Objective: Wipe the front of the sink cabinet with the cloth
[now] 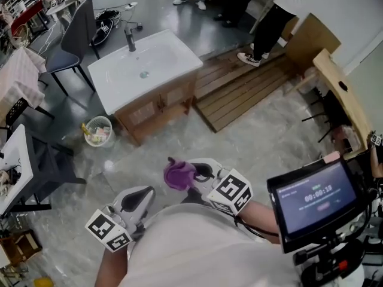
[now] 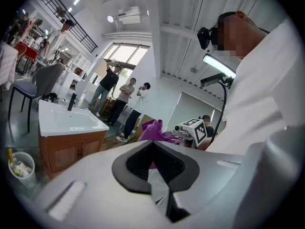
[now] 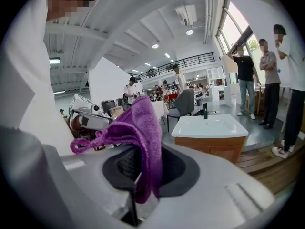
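Note:
The sink cabinet (image 1: 157, 105) stands a few steps ahead on the floor, a wooden front under a white basin (image 1: 143, 64) with a black tap. Close to my body, my right gripper (image 1: 192, 173) is shut on a purple cloth (image 1: 178, 175), which bunches up above the jaws. In the right gripper view the cloth (image 3: 143, 128) hangs over the jaws of the right gripper (image 3: 143, 171), with the cabinet (image 3: 214, 149) beyond. My left gripper (image 1: 136, 201) is lower left, apart from the cloth. The left gripper view has my left gripper (image 2: 153, 165) shut on nothing, the cabinet (image 2: 66, 149) far off.
A wire waste basket (image 1: 97, 130) stands left of the cabinet. A wooden slatted platform (image 1: 251, 85) lies to its right. A grey chair (image 1: 72, 40) is behind left. People stand at the back (image 1: 272, 23). A screen on a stand (image 1: 317, 199) is at my right.

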Demonstrator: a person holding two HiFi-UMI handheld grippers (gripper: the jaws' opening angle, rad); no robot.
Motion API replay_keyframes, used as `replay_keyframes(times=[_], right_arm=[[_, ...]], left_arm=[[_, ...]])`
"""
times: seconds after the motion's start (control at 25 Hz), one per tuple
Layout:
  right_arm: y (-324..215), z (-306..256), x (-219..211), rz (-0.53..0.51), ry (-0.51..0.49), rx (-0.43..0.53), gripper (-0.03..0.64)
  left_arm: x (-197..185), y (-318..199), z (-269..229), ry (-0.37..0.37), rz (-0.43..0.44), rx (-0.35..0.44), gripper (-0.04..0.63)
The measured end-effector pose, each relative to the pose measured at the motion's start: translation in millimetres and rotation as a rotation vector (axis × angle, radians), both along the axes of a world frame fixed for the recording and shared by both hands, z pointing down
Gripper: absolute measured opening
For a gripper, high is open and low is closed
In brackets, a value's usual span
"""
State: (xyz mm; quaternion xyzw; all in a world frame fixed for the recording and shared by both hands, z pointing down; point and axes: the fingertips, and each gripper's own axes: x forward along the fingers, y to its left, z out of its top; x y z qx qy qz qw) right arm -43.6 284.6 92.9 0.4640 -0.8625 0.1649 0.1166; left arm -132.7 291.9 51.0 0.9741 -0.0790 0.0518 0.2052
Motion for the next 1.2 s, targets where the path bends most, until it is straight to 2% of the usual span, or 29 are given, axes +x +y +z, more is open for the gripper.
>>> replay_keyframes(times=[1.2], right_arm=[[0.6, -5.8, -27.5, -0.046, 0.010, 0.013, 0.075]], left_arm=[[-14.6, 1.2, 0.1, 0.012, -0.006, 0.001, 0.005]])
